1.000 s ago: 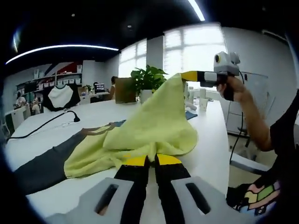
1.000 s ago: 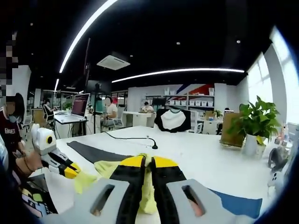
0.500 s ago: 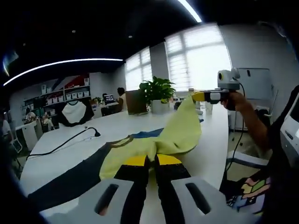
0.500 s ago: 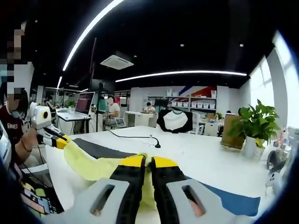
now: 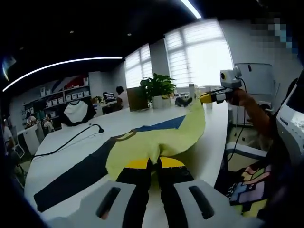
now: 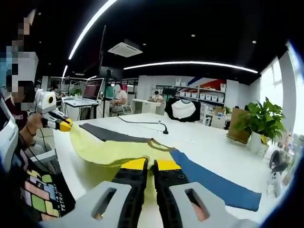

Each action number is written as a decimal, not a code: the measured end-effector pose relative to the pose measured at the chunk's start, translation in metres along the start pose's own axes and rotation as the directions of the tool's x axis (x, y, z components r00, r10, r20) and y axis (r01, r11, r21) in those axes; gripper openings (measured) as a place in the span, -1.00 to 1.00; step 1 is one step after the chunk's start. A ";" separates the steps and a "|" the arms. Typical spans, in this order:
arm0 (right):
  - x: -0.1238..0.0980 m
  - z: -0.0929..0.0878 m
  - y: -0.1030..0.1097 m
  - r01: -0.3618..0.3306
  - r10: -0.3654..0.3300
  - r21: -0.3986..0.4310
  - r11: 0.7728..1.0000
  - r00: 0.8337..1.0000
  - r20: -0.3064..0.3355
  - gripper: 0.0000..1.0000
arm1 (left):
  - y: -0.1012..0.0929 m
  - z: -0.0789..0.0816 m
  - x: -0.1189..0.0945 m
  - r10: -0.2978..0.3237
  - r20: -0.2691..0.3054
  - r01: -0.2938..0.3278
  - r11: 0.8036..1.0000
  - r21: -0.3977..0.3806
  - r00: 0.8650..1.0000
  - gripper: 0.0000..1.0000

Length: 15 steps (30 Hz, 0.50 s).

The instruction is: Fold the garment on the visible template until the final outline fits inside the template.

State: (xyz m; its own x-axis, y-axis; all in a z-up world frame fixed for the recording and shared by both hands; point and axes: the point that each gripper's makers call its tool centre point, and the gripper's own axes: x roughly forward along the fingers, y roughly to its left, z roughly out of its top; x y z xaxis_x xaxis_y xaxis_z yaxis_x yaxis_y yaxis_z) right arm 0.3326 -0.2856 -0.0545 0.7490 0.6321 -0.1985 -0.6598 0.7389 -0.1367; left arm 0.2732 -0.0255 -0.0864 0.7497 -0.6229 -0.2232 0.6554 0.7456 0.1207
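- The yellow garment [image 5: 164, 137] hangs stretched between the two grippers above the white table [image 5: 71, 142], its long axis running from one gripper to the other along the table's near edge.
- In the left gripper view, the left gripper [image 5: 153, 164] has its yellow-tipped jaws clenched on one end of the garment; the cloth rises away from there to the right gripper [image 5: 205, 98], held in a hand [image 5: 237, 97] at the far end.
- In the right gripper view, the right gripper [image 6: 150, 165] pinches the other end with its jaws closed on the cloth, and the garment runs off to the left gripper [image 6: 65, 125] at the view's left.
- The lower edge of the garment sags onto the table.
- On the table lies a long template: a dark grey part [image 6: 107, 134], a blue part [image 6: 213, 183] and a brown collar outline [image 6: 159, 144] between them.
- A black cable [image 5: 71, 140] and a potted plant [image 6: 256, 126] sit further back.
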 end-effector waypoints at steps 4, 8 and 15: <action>-0.008 -0.012 0.008 -0.028 0.027 -0.007 1.000 0.999 -0.044 -0.94 | 0.000 -0.011 -0.005 0.003 -0.039 -0.003 1.000 0.013 0.999 -0.89; -0.016 -0.024 0.004 0.002 -0.015 -0.115 0.993 0.994 -0.111 -0.94 | -0.003 -0.017 -0.010 -0.006 -0.067 0.007 1.000 0.025 0.998 -0.89; -0.025 -0.033 0.008 -0.015 -0.007 -0.141 0.990 0.988 -0.152 -0.95 | -0.009 -0.022 -0.015 -0.039 -0.081 0.043 0.998 0.045 0.996 -0.89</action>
State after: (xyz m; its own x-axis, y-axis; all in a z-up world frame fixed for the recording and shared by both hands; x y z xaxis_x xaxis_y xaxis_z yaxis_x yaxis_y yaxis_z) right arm 0.3070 -0.3035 -0.0827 0.7357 0.5841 -0.3429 -0.6726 0.6892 -0.2693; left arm 0.2540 -0.0171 -0.1054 0.7139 -0.6302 -0.3052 0.6901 0.7071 0.1542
